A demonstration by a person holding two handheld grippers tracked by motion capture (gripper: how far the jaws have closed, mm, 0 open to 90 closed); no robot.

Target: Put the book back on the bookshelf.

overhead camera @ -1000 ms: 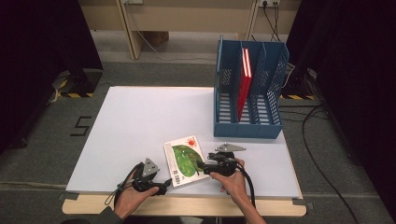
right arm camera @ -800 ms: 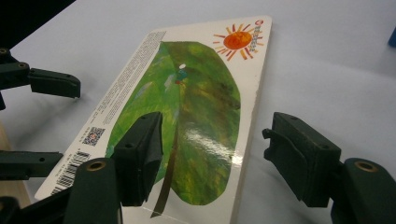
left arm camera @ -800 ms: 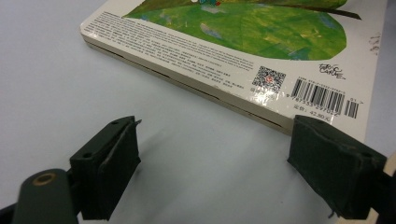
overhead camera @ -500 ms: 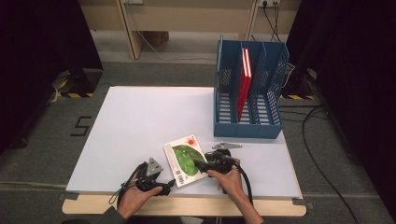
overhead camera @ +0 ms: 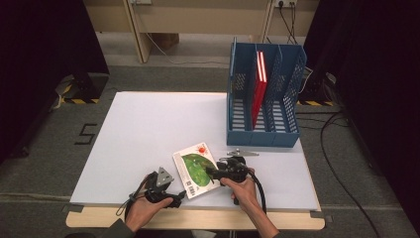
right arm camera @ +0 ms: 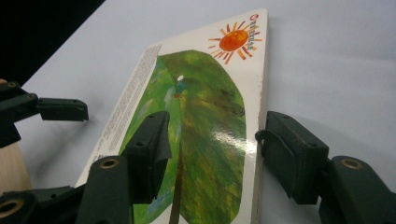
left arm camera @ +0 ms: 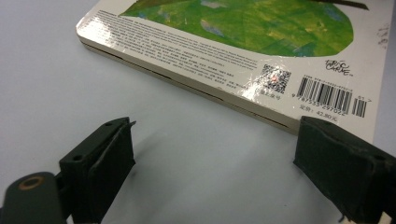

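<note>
The picture book [overhead camera: 196, 168] lies flat, back cover up, near the front edge of the white worktop [overhead camera: 148, 129], between the person's two hands. Its cover shows a large green leaf, a small orange sun at the far corner and a barcode at the near corner.

The right tool [right arm camera: 210, 140] stands wide open over the book's right long edge: one jaw hovers above the green leaf, the other sits just outside the edge, down beside the book's thickness. Whether either jaw touches the book cannot be told. In the high view the right tool [overhead camera: 214, 173] lies across the book's right side, the right hand [overhead camera: 241, 187] behind it.

The left tool [left arm camera: 212, 156] is also wide open and holds nothing; its jaws point at the book's near edge, one jaw right by the barcode corner. The left hand [overhead camera: 148, 207] rests at the worktop's front edge.

Well apart, at the far right corner, a blue file rack [overhead camera: 262, 99] stands with a red book [overhead camera: 258, 89] upright in a middle compartment.
</note>
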